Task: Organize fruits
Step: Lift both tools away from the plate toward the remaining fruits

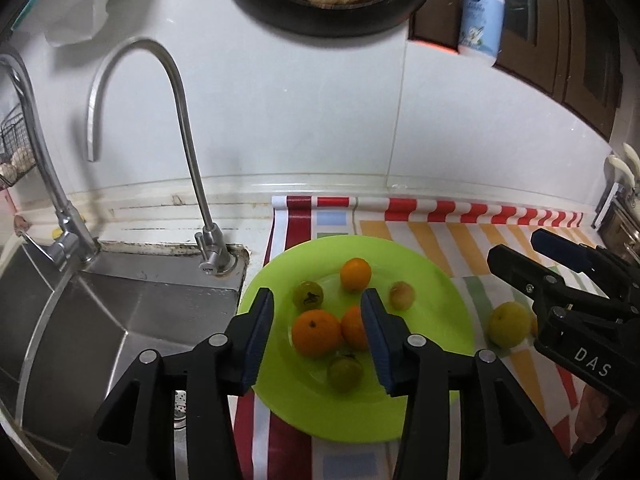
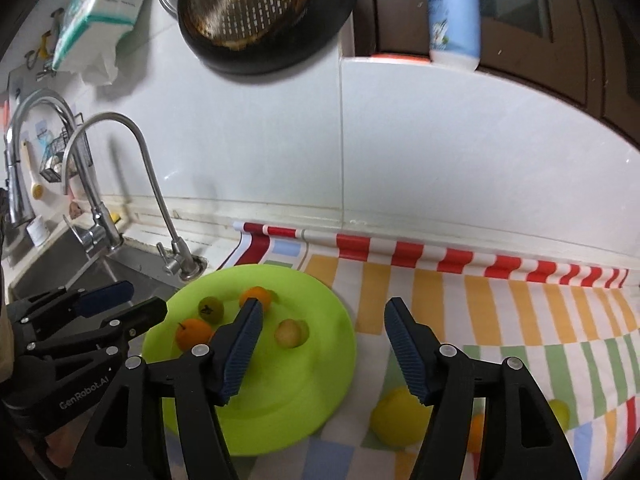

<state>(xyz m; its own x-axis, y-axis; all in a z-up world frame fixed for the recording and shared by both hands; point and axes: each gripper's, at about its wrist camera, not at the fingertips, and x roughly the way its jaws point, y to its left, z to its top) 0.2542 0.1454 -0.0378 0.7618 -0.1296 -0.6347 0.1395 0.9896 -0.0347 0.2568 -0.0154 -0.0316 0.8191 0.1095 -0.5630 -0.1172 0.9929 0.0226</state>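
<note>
- Done so far, by the look of it: six fruits sit on green plate (image 1: 280, 400) – three oranges, incl. big orange (image 1: 316, 332), and three small greenish/pale ones.
- Left gripper (image 1: 318, 336) hangs just above plate, jaws apart w/ nothing between the pads; big orange lies below and ahead of its tips.
- Right gripper (image 2: 322, 350) also open, empty; plate's right rim under its left finger.
- Left to do: yellow fruit (image 2: 396, 420) lies on striped cloth (image 2: 520, 312), below right gripper's right finger, off the plate.
- Two more fruits near it, half hidden behind that finger – an orange one and a yellow one.
- Est. about two-thirds through.
</note>
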